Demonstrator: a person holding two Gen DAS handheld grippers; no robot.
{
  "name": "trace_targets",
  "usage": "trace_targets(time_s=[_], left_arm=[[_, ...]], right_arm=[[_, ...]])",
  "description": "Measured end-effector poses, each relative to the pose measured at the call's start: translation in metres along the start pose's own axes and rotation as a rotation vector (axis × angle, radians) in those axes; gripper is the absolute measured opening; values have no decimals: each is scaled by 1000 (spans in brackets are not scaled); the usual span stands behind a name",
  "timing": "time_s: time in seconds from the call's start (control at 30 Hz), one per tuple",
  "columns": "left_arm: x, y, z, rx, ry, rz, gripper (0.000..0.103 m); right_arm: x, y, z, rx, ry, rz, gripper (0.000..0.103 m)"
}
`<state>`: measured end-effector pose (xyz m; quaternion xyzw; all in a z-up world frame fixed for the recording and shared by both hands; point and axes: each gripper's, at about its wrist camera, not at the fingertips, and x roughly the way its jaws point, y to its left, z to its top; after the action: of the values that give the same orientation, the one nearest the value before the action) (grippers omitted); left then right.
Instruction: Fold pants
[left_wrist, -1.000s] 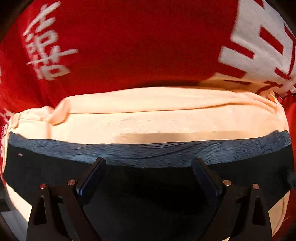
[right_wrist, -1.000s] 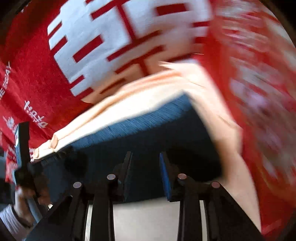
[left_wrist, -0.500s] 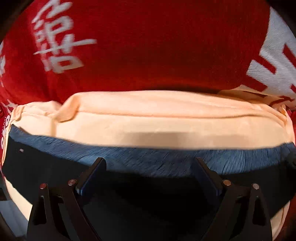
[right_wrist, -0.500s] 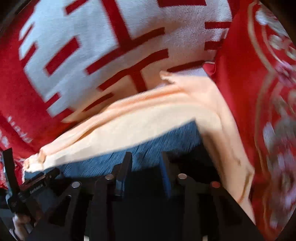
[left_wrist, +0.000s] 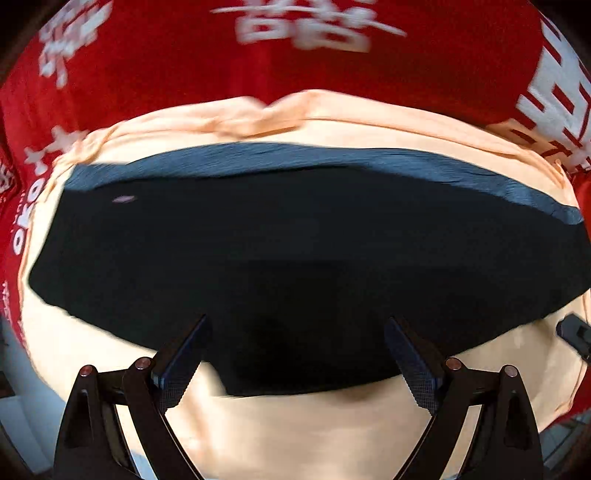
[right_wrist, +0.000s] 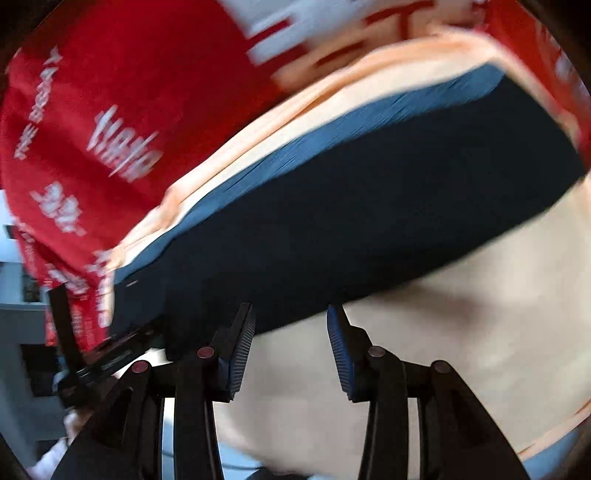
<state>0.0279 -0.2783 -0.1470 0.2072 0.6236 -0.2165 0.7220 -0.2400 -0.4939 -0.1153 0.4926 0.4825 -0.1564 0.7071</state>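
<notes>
Dark navy pants (left_wrist: 295, 251) folded flat, oblong, lying on peach cloth.

Right gripper (right_wrist: 290, 350) jaws just opening, off the pants (right_wrist: 351, 221)

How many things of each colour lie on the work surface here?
Dark navy folded pants: 1
Peach cloth under the pants: 1
Red cloth with white print underneath: 1
Total: 3

You can see blurred white characters, Korean-looking but not readable, printed on the red cloth (left_wrist: 155, 74) at twelve and nine o'clock in your left wrist view and at ten o'clock in your right wrist view (right_wrist: 122, 147).
</notes>
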Motion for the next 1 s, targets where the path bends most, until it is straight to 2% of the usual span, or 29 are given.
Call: trace_targets(time_s=[0.13,0.2,0.3,0.4,0.57,0.77,0.87,0.9,0.93,0.97,1.0], left_arm=[[-13,75,-2,-6,-33,48,95],[-13,114,1,-4,-57,104,95],[11,174,19,-16,-68,159,95],[26,213,27,-52,-60,173,95],[50,235,30,-64,-68,169,95],[57,231,25,-32,-75,170,95],[61,234,26,-23,-72,142,95],[61,236,26,-23,-69,127,96],[62,240,27,-22,-66,112,96],[63,241,27,-7,-61,101,96],[63,244,28,17,-57,97,96]], right_arm=[[63,51,-45,8,69,107,46],[95,76,-65,12,97,155,46],[129,100,-84,19,122,174,46],[154,113,-93,32,118,155,46],[166,119,-89,53,74,141,46],[170,111,-83,112,61,152,47],[177,111,-76,159,63,167,46],[177,114,-73,166,63,175,41],[176,119,-68,153,60,166,16],[173,126,-63,125,53,142,8],[167,132,-62,103,46,142,8]])
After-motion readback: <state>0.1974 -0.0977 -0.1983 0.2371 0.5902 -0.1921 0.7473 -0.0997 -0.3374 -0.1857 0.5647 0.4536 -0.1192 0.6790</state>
